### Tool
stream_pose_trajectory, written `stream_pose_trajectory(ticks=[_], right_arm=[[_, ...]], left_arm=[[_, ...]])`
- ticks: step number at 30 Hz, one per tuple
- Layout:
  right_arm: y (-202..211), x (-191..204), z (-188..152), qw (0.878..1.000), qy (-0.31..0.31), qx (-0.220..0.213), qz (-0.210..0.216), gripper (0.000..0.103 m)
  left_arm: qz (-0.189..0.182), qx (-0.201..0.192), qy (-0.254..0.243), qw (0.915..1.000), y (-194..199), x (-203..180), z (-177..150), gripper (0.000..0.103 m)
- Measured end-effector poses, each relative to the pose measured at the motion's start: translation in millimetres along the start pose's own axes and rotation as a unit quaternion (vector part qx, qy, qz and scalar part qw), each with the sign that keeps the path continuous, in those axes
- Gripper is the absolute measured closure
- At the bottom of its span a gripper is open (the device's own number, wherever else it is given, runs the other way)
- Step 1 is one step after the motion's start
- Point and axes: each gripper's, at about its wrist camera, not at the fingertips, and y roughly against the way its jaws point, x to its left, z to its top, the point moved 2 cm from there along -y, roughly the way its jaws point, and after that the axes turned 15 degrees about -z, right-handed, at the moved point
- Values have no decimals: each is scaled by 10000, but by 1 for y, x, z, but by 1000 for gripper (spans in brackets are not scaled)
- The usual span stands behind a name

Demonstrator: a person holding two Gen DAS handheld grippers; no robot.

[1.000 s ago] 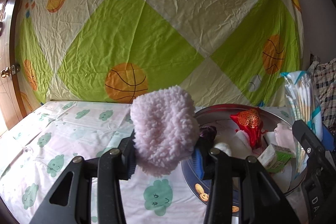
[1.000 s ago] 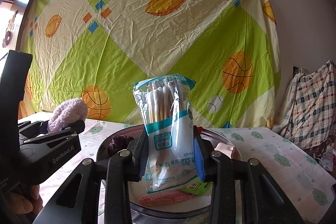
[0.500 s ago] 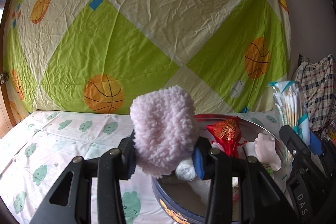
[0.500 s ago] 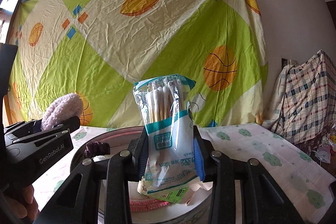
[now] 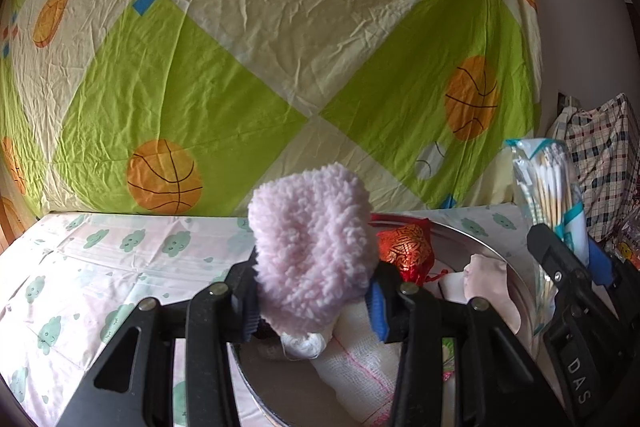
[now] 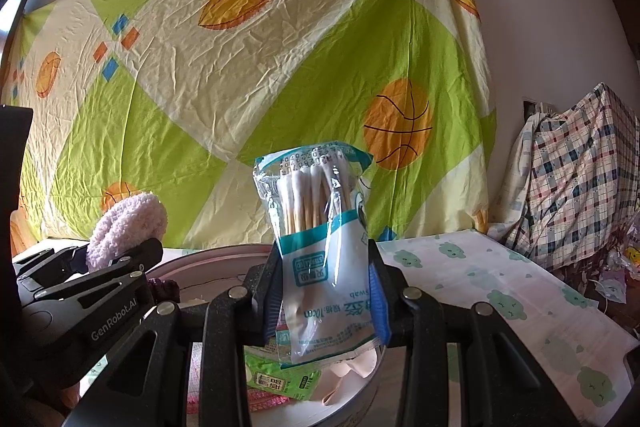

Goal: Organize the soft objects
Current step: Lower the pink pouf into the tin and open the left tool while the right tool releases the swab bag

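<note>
My left gripper point(image 5: 314, 301) is shut on a fluffy pink sock point(image 5: 314, 247) and holds it upright above the near rim of a round metal tin point(image 5: 496, 251). The sock also shows in the right wrist view point(image 6: 128, 223). My right gripper point(image 6: 324, 301) is shut on a clear bag of cotton swabs point(image 6: 320, 247) above the same tin point(image 6: 208, 255). The bag also shows at the right of the left wrist view point(image 5: 548, 195). In the tin lie a red and gold pouch point(image 5: 406, 251), a white cloth point(image 5: 356, 363) and a green packet point(image 6: 280, 379).
The tin stands on a table covered with a white cloth printed with green clouds point(image 5: 100, 267). A green and cream sheet with basketballs point(image 5: 280, 67) hangs behind it. A plaid cloth point(image 6: 572, 179) is draped at the right.
Both grippers have moved over the tin with their loads still held. The left gripper has shifted right, so the tin now lies under the sock.
</note>
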Motion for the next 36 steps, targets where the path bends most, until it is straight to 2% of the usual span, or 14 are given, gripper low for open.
stream_pose_trajectory(ticks=[9, 15, 22, 26, 29, 30, 34, 35, 36], right_arm=[[-17, -4, 3, 9998, -49, 177, -41, 64], [-36, 1, 3, 9994, 106, 313, -89, 64], [-73, 11, -4, 9955, 311, 886, 83, 64], [-88, 10, -5, 9923, 194, 1195, 275, 64], [-98, 14, -8, 9855, 272, 1601, 499, 64], [-100, 15, -9, 9835, 263, 1699, 570, 64], [-102, 21, -11, 9783, 345, 1875, 815, 59], [-102, 20, -11, 9779, 315, 1882, 858, 54], [-101, 19, -11, 9772, 278, 1897, 918, 40]], left_arm=[[-44, 143, 52, 9999, -17, -9, 0, 61], [67, 354, 57, 9993, -30, -11, 1, 60], [242, 848, 164, 9960, -49, -4, -6, 61], [295, 1133, 292, 9927, -57, 4, -7, 61], [388, 1236, 257, 9912, -56, 4, -7, 61], [407, 1293, 240, 9905, -56, 4, -8, 58], [491, 1561, -74, 9865, -62, -4, -9, 29], [539, 1553, -185, 9862, -62, -7, -10, 23], [534, 1498, -280, 9869, -60, -10, -9, 7]])
